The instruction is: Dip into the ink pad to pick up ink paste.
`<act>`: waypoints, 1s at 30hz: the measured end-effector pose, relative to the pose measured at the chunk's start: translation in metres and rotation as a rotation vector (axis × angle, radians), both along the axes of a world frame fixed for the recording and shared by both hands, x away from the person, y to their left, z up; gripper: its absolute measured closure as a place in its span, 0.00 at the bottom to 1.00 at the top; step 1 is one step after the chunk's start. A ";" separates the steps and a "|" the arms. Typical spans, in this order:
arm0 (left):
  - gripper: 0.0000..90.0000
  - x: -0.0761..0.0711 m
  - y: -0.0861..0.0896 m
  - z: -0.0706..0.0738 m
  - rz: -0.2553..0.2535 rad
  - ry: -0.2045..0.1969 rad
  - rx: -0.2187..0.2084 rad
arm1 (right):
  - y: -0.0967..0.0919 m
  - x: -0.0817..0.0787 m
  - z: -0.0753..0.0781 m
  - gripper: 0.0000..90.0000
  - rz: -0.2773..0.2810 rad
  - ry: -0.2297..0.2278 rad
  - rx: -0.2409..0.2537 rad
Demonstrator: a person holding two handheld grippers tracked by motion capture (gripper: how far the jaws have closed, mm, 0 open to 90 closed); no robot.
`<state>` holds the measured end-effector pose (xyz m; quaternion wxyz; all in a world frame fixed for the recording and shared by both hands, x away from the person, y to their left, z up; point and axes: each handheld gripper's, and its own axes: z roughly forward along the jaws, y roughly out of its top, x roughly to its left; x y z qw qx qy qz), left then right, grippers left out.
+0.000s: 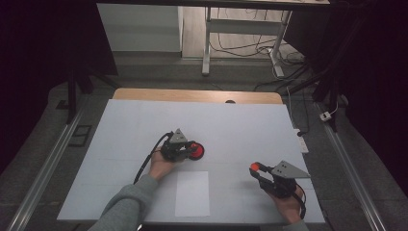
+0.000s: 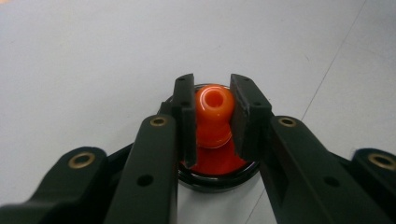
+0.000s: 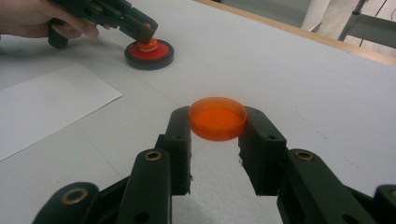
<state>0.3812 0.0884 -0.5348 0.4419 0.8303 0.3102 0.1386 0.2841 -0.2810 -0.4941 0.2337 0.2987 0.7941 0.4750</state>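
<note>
A black round base (image 1: 198, 153) with a red insert (image 2: 215, 163) sits mid-table. An orange knob (image 2: 214, 109) with a hole in its top stands upright on the insert. My left gripper (image 2: 212, 116) is shut on that knob, one pad on each side. From the right gripper view, the left gripper (image 3: 145, 28) reaches the knob from the left over the base (image 3: 149, 57). My right gripper (image 3: 217, 128) is shut on a shallow orange cap (image 3: 217, 117), held level a little above the table. In the high view that cap (image 1: 254, 167) is at the front right.
A white sheet of paper (image 1: 192, 192) lies flat near the front edge between my two hands. The grey-white table cover (image 1: 144, 120) ends at a wooden strip (image 1: 197, 95) at the back. Desk legs and cables (image 1: 240, 45) stand on the floor beyond.
</note>
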 end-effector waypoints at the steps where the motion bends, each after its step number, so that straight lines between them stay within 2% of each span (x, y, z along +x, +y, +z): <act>1: 0.81 0.000 0.000 0.000 -0.001 -0.001 0.001 | 0.000 0.000 0.000 0.72 0.000 -0.001 -0.001; 23: 0.81 -0.002 -0.001 -0.001 0.006 -0.013 0.002 | 0.000 0.000 0.001 0.72 -0.002 -0.003 0.000; 30: 0.81 0.000 0.000 0.000 0.006 0.000 -0.011 | -0.001 0.000 0.001 0.72 -0.002 -0.006 0.001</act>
